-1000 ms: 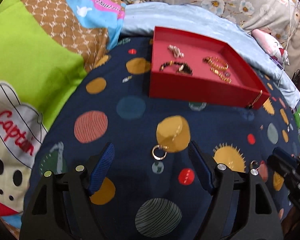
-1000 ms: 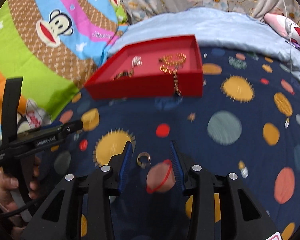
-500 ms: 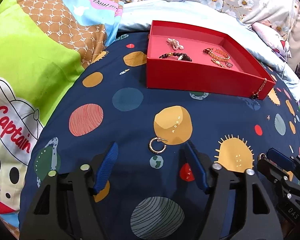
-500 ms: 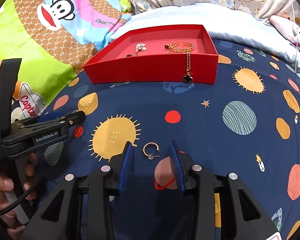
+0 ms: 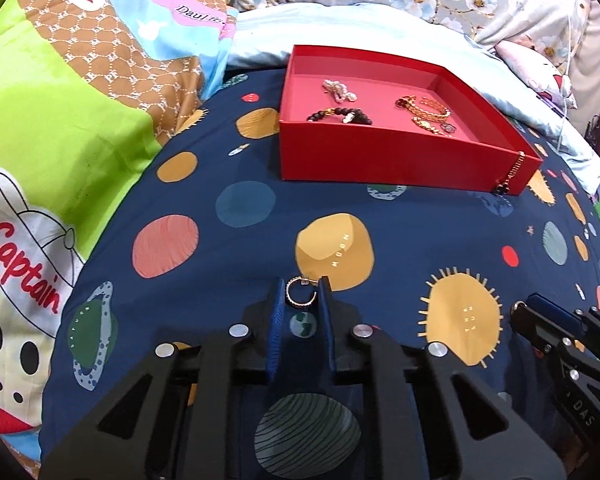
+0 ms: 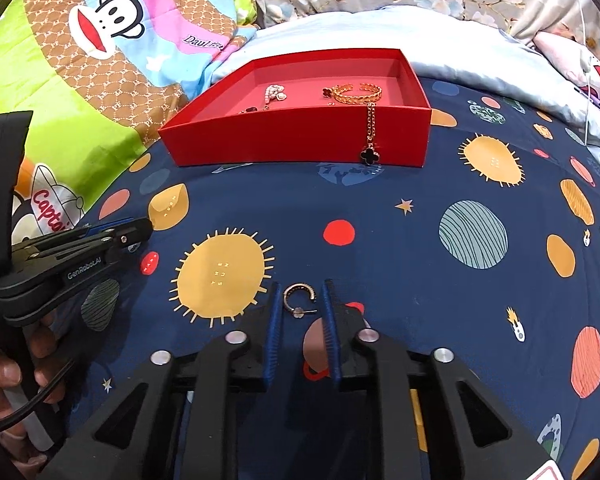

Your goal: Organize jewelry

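Observation:
A red tray [image 5: 400, 160] holds a pearl piece [image 5: 339, 90], a dark bead bracelet [image 5: 340, 114] and a gold bracelet [image 5: 428, 106]; a chain with a black clover [image 6: 370, 136] hangs over its front wall. My left gripper [image 5: 301, 294] is shut on a gold hoop earring [image 5: 300, 292] on the bedspread. My right gripper [image 6: 300, 300] has narrowed around a second gold hoop earring [image 6: 299, 300]; its blue pads [image 6: 275, 308] stand just beside the hoop, touching or nearly so. The tray [image 6: 300, 144] lies ahead in the right wrist view.
The navy planet-print bedspread [image 5: 240, 208] covers the bed. A bright cartoon quilt [image 5: 60, 100] lies to the left, a light blue pillow [image 5: 360, 24] behind the tray. The right gripper shows at the left wrist view's right edge [image 5: 548, 324].
My left gripper has closed from wide open onto the hoop earring. My right gripper has moved forward and narrowed around the other earring.

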The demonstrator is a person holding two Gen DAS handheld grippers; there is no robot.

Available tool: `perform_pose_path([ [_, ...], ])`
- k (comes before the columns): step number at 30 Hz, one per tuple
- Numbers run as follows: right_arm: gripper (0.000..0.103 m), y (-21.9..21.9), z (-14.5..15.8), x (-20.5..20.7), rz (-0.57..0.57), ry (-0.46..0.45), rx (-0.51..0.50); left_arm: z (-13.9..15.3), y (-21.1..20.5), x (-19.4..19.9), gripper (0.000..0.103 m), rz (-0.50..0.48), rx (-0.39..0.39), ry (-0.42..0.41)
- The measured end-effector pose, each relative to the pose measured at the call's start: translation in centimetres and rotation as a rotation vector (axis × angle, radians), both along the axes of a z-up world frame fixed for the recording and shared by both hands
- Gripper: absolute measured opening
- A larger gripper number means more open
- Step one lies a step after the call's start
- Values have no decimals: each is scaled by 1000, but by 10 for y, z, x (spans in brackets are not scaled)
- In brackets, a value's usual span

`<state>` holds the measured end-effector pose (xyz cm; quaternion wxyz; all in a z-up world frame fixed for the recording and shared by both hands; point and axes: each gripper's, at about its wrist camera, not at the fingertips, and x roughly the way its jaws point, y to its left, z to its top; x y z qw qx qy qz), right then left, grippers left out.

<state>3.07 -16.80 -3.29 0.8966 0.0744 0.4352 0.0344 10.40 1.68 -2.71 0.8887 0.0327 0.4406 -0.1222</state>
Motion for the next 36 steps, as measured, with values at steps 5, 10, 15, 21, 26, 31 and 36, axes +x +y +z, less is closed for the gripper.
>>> perform_pose_path([
  [5,16,-1,0,0,-1,-1,3,0,-3,-3,16,-12,-6,4],
  [10,16,-2,1,-1,-3,-2,30,3,-4,-5,16,-17,-14,10],
  [15,16,-2,1,-3,-2,-7,36,7,-4,-5,16,-19,-16,4],
  [21,16,-2,3,-4,-6,-12,46,13,-3,-5,16,-20,-24,-4],
  [26,16,-6,8,-5,-14,-25,54,22,-3,-9,16,-24,-38,-22],
  [31,16,-16,24,-2,-31,-61,75,38,-4,-9,16,-31,-57,-51],
  [36,16,-27,51,7,-41,-128,48,56,-8,-5,16,-37,-74,-91],
])
